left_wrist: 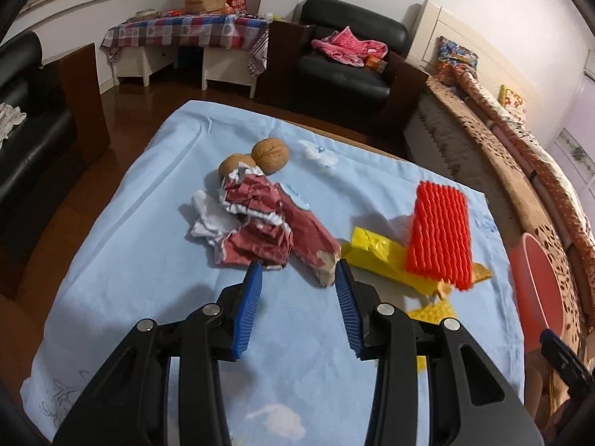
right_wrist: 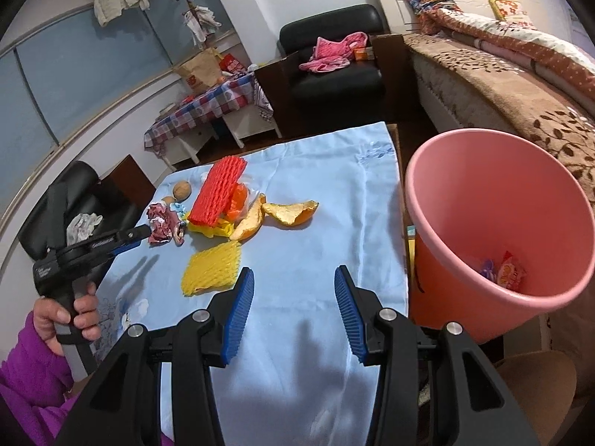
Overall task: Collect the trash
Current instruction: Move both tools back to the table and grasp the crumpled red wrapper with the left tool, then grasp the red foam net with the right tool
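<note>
Trash lies on the light blue cloth (left_wrist: 130,260): a crumpled red and white wrapper (left_wrist: 256,219), two walnuts (left_wrist: 269,150), a red foam net (left_wrist: 438,234) over yellow plastic (left_wrist: 375,251). My left gripper (left_wrist: 297,282) is open, its tips just short of the wrapper; it also shows in the right wrist view (right_wrist: 134,236). My right gripper (right_wrist: 293,290) is open and empty above the cloth (right_wrist: 334,223), near a yellow foam net (right_wrist: 212,269) and orange peel (right_wrist: 290,213). The pink bin (right_wrist: 494,171) stands to its right with wrappers inside.
A black armchair (left_wrist: 346,55) with pink clothes stands beyond the table. A checked-cloth side table (left_wrist: 178,37) is at the back left. A bed (right_wrist: 520,85) runs along the right. A black sofa (left_wrist: 26,141) is on the left.
</note>
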